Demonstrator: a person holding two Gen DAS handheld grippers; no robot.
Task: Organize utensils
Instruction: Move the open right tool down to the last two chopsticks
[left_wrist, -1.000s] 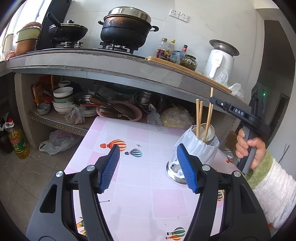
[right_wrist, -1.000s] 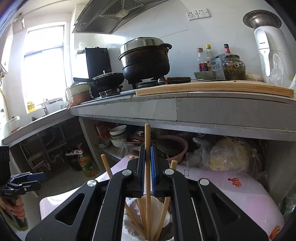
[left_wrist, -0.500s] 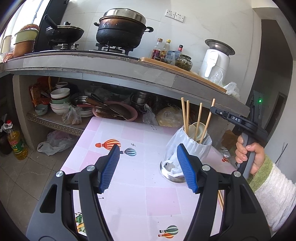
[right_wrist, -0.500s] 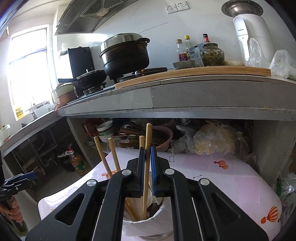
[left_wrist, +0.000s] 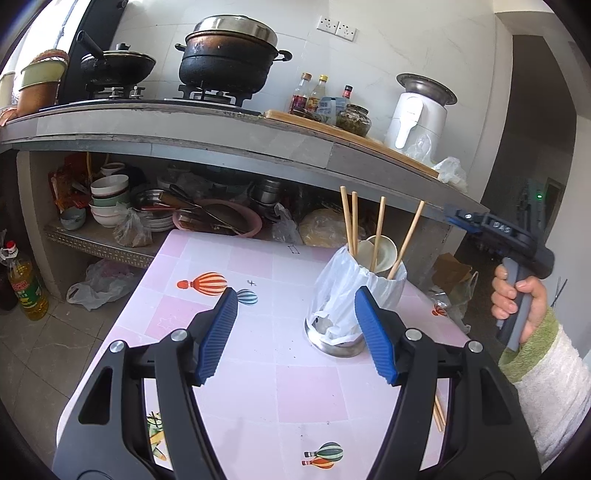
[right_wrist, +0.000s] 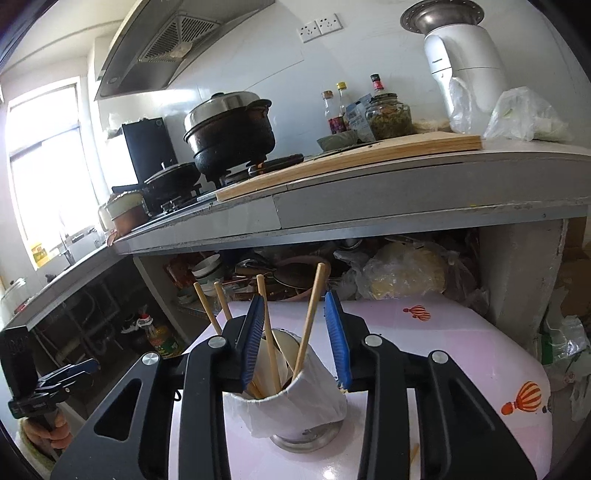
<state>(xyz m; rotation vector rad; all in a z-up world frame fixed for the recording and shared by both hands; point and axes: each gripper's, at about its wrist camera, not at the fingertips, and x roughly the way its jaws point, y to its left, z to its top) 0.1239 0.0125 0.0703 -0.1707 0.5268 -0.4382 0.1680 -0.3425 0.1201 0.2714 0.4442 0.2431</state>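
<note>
right gripper (right_wrist: 295, 339) opening, empty | left gripper (left_wrist: 295, 332) open | holder (left_wrist: 354, 295) beside chopsticks (left_wrist: 437, 415)

Desk (left_wrist: 258, 387) bare across left and centre of left wrist frame: free passage there. Utensil holder (left_wrist: 354, 295) stands right of centre, four chopsticks (left_wrist: 380, 229) fanning upward, blocking low sweep. Loose chopstick pair (left_wrist: 437, 413) lies on desk at lower right edge. Counter slab (left_wrist: 240, 136) overhangs far desk end, limiting headroom; cluttered shelf (left_wrist: 99, 240) beneath. Right gripper (right_wrist: 295, 339) fingers opening, astride two chopsticks, touching neither.
</note>
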